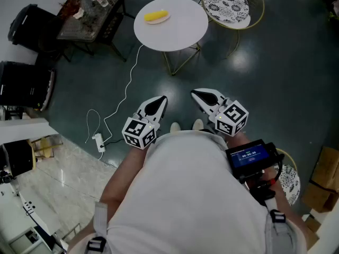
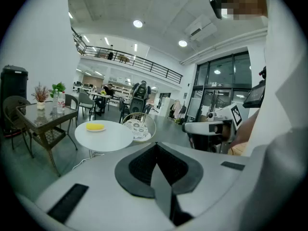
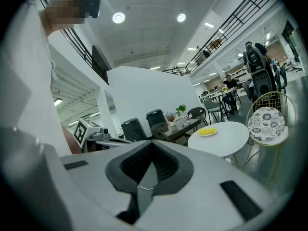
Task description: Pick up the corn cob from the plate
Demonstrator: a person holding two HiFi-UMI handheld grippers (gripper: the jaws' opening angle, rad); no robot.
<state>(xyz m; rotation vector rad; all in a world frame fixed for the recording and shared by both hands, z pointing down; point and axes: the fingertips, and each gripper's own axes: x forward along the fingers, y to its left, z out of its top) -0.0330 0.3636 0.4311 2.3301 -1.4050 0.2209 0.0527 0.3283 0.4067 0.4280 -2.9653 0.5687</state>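
Two grippers: I see both held close in front of the person's white shirt (image 1: 180, 194), side by side and well apart from the table.
Left gripper (image 1: 160, 100): its jaws are pressed together on nothing. In its own view I read the dark pads meeting along one line.
Left pose: it tips a little downward and points ahead, angled slightly toward the other gripper. The left marker cube (image 1: 140, 132) sits at the end nearest the body.
Left forearm (image 1: 124, 176): bare, running back from the cube along the shirt.
Right gripper (image 1: 198, 94): its jaws are likewise closed and empty, the pads meeting in its own view.
Right pose: nearly level and pointing ahead, angled slightly toward the left one. The two noses lean toward each other without touching. The right marker cube (image 1: 233, 118) sits back by the shirt.
Corn cob (image 1: 157, 16): yellow, lying on its side on the plate, with nothing touching it.
Plate (image 1: 168, 16): small and pale, on the far left part of the round white table (image 1: 180, 33).
Gap: dark floor lies between both grippers and the table, and neither is near the corn.
Nearby: a wire chair with a patterned cushion (image 1: 226, 3) stands just beside the table. A glass-topped side table (image 1: 85, 20) stands on its other side.
Floor: a white cable (image 1: 127, 86) trails from the table to a power strip (image 1: 99, 141).
Screen: a small lit display (image 1: 248, 155) sits by the right arm.
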